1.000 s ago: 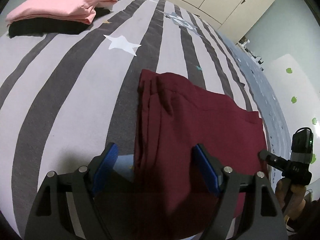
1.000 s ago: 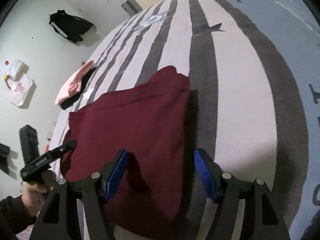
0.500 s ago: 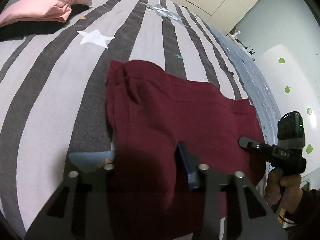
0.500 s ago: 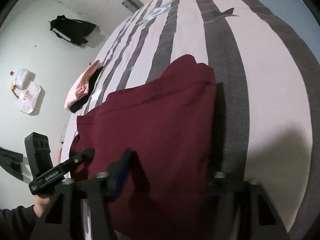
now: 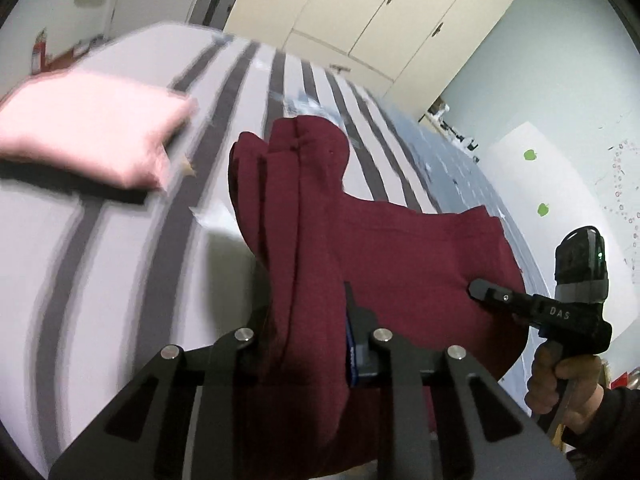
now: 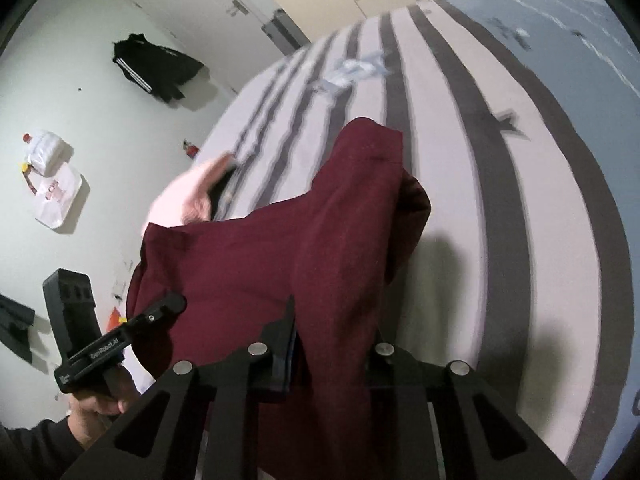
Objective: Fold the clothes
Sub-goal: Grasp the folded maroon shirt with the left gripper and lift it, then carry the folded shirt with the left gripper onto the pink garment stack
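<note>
A folded maroon garment (image 5: 360, 240) hangs lifted above the striped bed (image 5: 120, 260), held at its near edge by both grippers. My left gripper (image 5: 308, 344) is shut on its left side, the cloth bunched between the fingers. In the right wrist view the same maroon garment (image 6: 280, 248) drapes forward, and my right gripper (image 6: 332, 352) is shut on its right side. Each view shows the other gripper held in a person's hand: the right one (image 5: 560, 316) at the right of the left wrist view, the left one (image 6: 108, 344) at the lower left of the right wrist view.
A folded pink garment (image 5: 84, 128) lies on a black one (image 5: 72, 190) at the bed's far left. Cream wardrobe doors (image 5: 360, 12) stand beyond the bed. A black jacket (image 6: 156, 68) hangs on the wall near a door. Bags (image 6: 52, 176) lie on the floor.
Both grippers went from open to shut on the maroon garment's near edge, then lifted it off the bed. The views have tilted upward and the cloth now hangs bunched.
</note>
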The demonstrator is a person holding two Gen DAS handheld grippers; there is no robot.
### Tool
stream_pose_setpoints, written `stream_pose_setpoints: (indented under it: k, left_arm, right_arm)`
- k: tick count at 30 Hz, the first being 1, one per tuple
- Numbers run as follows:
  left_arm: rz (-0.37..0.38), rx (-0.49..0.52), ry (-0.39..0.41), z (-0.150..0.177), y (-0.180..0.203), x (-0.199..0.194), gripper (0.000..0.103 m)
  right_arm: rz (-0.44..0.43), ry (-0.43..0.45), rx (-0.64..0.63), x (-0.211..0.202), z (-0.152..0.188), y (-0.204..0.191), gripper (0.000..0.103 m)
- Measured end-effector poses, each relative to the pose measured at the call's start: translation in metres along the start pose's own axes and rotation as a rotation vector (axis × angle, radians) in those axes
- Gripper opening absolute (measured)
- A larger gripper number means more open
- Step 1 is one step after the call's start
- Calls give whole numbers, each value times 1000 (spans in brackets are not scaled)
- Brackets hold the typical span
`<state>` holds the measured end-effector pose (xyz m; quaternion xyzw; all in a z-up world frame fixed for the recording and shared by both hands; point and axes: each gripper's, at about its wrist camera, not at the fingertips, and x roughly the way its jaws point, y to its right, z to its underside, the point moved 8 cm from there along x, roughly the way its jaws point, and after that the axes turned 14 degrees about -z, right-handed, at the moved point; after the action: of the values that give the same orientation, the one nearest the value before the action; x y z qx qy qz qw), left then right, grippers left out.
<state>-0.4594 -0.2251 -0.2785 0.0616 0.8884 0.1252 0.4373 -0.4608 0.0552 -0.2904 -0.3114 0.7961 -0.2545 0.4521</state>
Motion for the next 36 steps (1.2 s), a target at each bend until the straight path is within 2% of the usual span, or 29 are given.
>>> stream_pose_setpoints:
  k: [6, 9, 13, 17, 20, 21, 25, 35, 36]
  left_arm:
    - [-52, 95, 73, -119, -96, -26, 20]
    - [-109, 122, 91, -172, -154, -25, 20]
    - [-184, 95, 68, -210, -235, 1, 20]
    - [-226, 79, 18, -216, -273, 41, 20]
    - [-238, 62, -32, -201, -301, 51, 21]
    - [-244, 59, -55, -194, -306, 61, 21]
    - [-231, 34, -25, -184, -309, 76, 22]
    - [-262, 26, 3, -180, -314, 77, 24]
    - [-266, 23, 1, -178, -313, 78, 27]
  right_arm:
    - [-42, 77, -38, 82, -74, -97, 17]
    - [-60, 96, -66, 141, -113, -144, 17]
    - [-59, 67, -70, 223, -132, -168, 16]
    - [-56, 34, -71, 305, -148, -189, 16]
    - [-20, -7, -42, 342, -141, -178, 17]
    - [-13, -23, -25, 348, -136, -174, 17]
    - [17, -46, 12, 363, -119, -157, 17]
    - [13, -61, -44, 374, -124, -150, 17]
    - [13, -62, -52, 375, -125, -151, 17]
